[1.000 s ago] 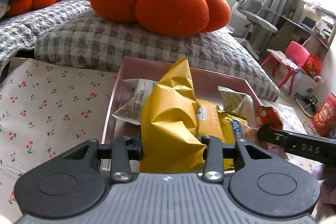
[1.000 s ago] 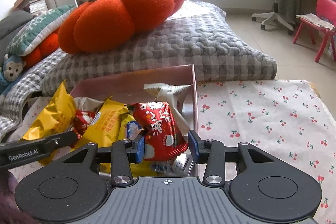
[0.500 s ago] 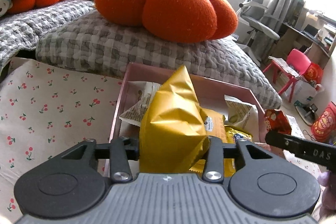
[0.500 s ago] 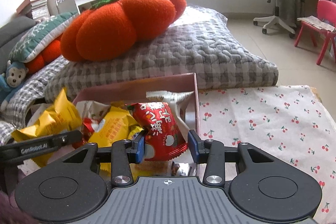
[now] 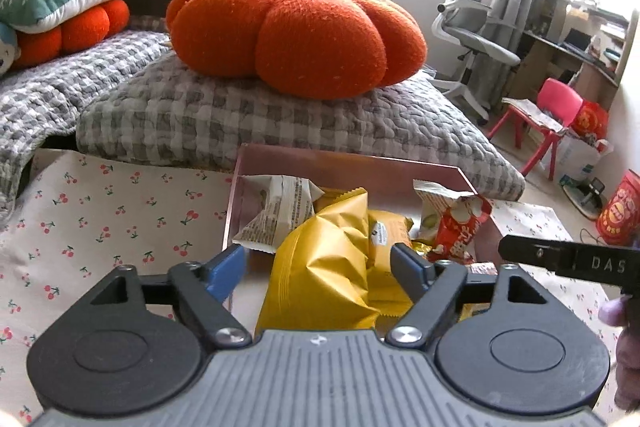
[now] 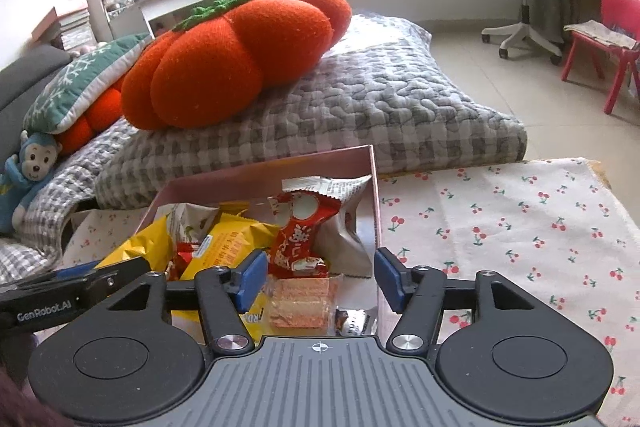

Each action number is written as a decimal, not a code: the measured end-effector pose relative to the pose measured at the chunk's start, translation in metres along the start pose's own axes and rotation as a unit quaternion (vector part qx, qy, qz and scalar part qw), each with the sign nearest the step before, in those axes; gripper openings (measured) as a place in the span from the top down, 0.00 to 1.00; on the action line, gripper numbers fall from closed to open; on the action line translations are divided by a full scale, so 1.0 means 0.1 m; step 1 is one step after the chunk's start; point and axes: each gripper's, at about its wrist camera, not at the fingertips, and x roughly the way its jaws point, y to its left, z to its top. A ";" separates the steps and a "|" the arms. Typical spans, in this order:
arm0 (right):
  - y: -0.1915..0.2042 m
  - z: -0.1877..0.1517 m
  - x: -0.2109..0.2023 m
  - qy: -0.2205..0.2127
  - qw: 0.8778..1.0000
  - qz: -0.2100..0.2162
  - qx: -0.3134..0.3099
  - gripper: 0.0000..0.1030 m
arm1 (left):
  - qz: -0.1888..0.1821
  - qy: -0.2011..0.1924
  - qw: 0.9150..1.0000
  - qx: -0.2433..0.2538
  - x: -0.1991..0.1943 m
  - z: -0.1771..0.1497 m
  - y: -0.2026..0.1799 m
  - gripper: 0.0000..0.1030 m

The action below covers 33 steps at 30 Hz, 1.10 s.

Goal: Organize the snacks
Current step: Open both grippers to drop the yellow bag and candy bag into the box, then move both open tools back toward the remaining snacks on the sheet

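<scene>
Opening 2 tools [image 5: 318, 261] [image 6: 320, 277] over 1 box [image 6: 374, 187].

my left gripper [image 5: 318, 263] over pink box [image 5: 348, 165], jaws opening. yellow snack bag [image 5: 324, 275] between blue pads [image 5: 224, 269], neither pressing it. white wrapper [image 5: 280, 213] behind it, red packet [image 5: 460, 225] at right. my right gripper's finger [image 5: 568, 261] at right edge. orange pumpkin cushion [image 5: 296, 31] on checked quilt [image 5: 256, 123]; cherry-print cloth [image 5: 100, 211] under box.

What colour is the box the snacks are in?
Pink. The box shows best in the right wrist view, where its far wall and right side are bare.
</scene>
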 end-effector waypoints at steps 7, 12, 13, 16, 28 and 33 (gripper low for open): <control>0.01 0.01 -0.18 0.006 1.000 0.001 -0.007 0.35 | 0.003 0.012 0.999 0.032 -0.18 -0.03 -0.11 0.13; 0.04 -0.02 -0.32 0.016 1.000 0.004 -0.016 0.27 | 0.008 0.026 0.998 0.053 -0.29 -0.09 -0.14 0.09; 0.05 -0.03 -0.35 0.018 1.000 0.007 -0.019 0.27 | 0.009 0.028 0.998 0.056 -0.32 -0.10 -0.14 0.08; 0.07 -0.05 -0.44 0.021 0.999 0.008 -0.029 0.22 | 0.010 0.035 0.998 0.055 -0.40 -0.14 -0.11 0.05; 0.15 -0.25 -0.65 0.041 0.997 0.009 -0.069 0.15 | 0.025 0.059 0.996 0.063 -0.63 -0.32 0.05 0.01; 0.17 -0.35 -0.69 0.049 0.995 0.010 -0.084 0.15 | 0.029 0.069 0.995 0.065 -0.67 -0.40 0.13 0.01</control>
